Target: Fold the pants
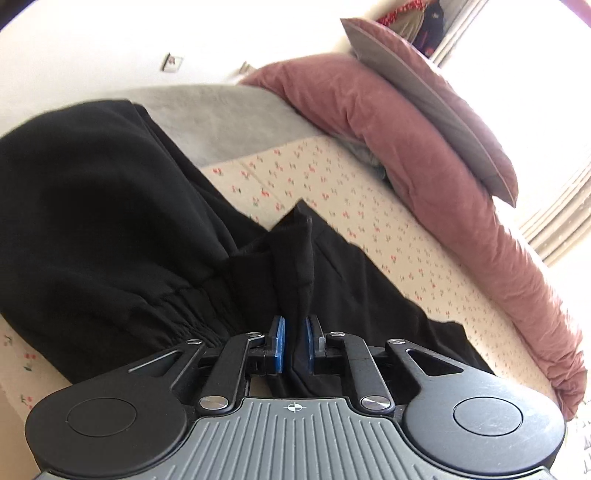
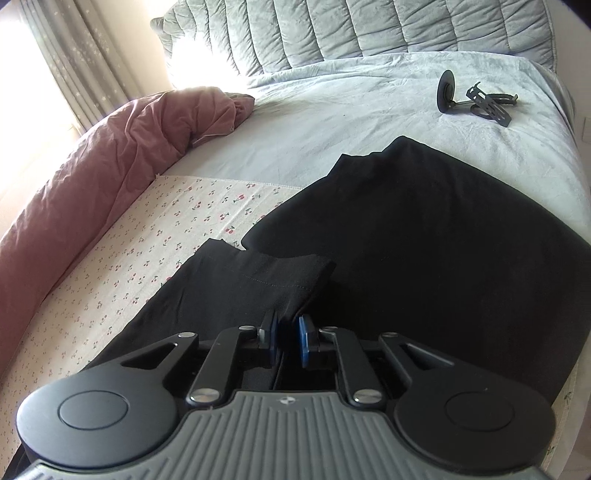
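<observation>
Black pants [image 1: 92, 203] lie spread over the bed, their gathered elastic waistband [image 1: 184, 314] close in front of my left gripper [image 1: 295, 321]. That gripper is shut on a bunched fold of the pants, and the fold stands up from between its blue pads [image 1: 279, 339]. In the right wrist view the pants [image 2: 424, 240] cover the right half of the bed. A stitched hem edge [image 2: 266, 269] runs forward from my right gripper [image 2: 288, 321]. Its jaws stand slightly apart: the cloth lies against the left pad while the right pad [image 2: 304, 339] shows a bare blue face.
The bed has a cherry-print sheet [image 2: 166, 240] and a grey blanket [image 2: 332, 110]. A rolled pink duvet [image 2: 110, 166] lines its left side, under a pillow [image 1: 424, 92] in the left view. A black metal stand [image 2: 476, 99] lies near the quilted headboard [image 2: 369, 29]. Curtains [image 2: 74, 55] hang behind.
</observation>
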Tool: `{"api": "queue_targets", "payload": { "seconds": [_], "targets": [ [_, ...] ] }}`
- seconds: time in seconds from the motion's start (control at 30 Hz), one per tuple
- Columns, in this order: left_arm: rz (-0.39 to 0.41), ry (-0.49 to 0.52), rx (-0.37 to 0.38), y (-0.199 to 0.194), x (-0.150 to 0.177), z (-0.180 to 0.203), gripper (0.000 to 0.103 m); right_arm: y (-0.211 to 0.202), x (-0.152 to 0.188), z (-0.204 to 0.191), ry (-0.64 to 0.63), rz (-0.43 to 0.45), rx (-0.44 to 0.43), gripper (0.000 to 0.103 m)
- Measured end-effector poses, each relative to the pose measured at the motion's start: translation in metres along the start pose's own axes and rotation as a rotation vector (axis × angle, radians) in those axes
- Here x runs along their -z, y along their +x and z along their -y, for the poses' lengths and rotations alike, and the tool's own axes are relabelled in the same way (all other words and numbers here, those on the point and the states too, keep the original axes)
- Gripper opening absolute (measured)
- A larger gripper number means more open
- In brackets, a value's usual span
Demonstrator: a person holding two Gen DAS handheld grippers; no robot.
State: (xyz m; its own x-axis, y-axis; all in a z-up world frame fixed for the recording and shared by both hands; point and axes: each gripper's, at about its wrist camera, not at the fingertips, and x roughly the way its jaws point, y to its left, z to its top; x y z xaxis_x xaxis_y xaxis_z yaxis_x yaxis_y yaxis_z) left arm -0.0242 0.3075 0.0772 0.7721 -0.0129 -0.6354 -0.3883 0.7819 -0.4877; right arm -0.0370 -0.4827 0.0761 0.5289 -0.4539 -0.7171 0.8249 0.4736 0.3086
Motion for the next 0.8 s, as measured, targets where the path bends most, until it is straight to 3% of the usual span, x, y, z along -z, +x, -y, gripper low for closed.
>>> {"api": "queue_targets", "payload": {
  "seconds": [0.07,0.1,0.17,0.2,0.23,0.3,0.37,0.43,0.47,0.57,0.67,0.73,0.8],
  "targets": [
    [0.065,0.003,-0.001,-0.011,-0.005,0.006,0.013,-0.007,-0.001,0.002,0.02,0.016,0.005,0.012],
    [0.086,0.034,0.004,-0.011,-0.008,0.017,0.013,-0.01,-0.001,0.003,0.029,0.032,0.016,0.02],
    [0.075,0.147,0.039,-0.001,-0.013,0.05,0.015,-0.021,0.001,-0.006,0.037,0.093,0.077,0.037],
    [0.049,0.197,0.071,0.006,-0.014,0.069,0.021,-0.03,0.003,-0.014,0.022,0.143,0.075,0.039],
    [0.022,0.259,0.118,0.017,-0.012,0.093,0.025,-0.036,0.005,-0.023,0.003,0.175,0.046,0.041],
    [-0.038,0.404,0.201,0.045,-0.003,0.142,0.049,-0.044,0.011,-0.049,-0.062,0.191,-0.054,0.067],
    [-0.115,0.563,0.267,0.082,0.012,0.189,0.056,-0.038,0.021,-0.077,-0.138,0.11,-0.2,0.08],
    [-0.179,0.707,0.266,0.12,0.032,0.23,0.055,-0.019,0.039,-0.104,-0.201,-0.049,-0.335,0.079],
    [-0.2,0.765,0.256,0.137,0.042,0.247,0.055,-0.009,0.05,-0.118,-0.244,-0.116,-0.36,0.079],
    [-0.245,0.882,0.224,0.185,0.065,0.278,0.056,0.007,0.07,-0.143,-0.383,-0.153,-0.296,0.079],
    [-0.273,0.93,0.199,0.218,0.071,0.291,0.055,0.019,0.071,-0.151,-0.468,-0.166,-0.251,0.079],
    [-0.27,0.946,0.215,0.229,0.076,0.3,0.051,0.026,0.065,-0.147,-0.46,-0.182,-0.244,0.079],
    [-0.263,0.967,0.212,0.237,0.082,0.304,0.0,0.033,0.06,-0.142,-0.443,-0.201,-0.224,0.078]
  ]
}}
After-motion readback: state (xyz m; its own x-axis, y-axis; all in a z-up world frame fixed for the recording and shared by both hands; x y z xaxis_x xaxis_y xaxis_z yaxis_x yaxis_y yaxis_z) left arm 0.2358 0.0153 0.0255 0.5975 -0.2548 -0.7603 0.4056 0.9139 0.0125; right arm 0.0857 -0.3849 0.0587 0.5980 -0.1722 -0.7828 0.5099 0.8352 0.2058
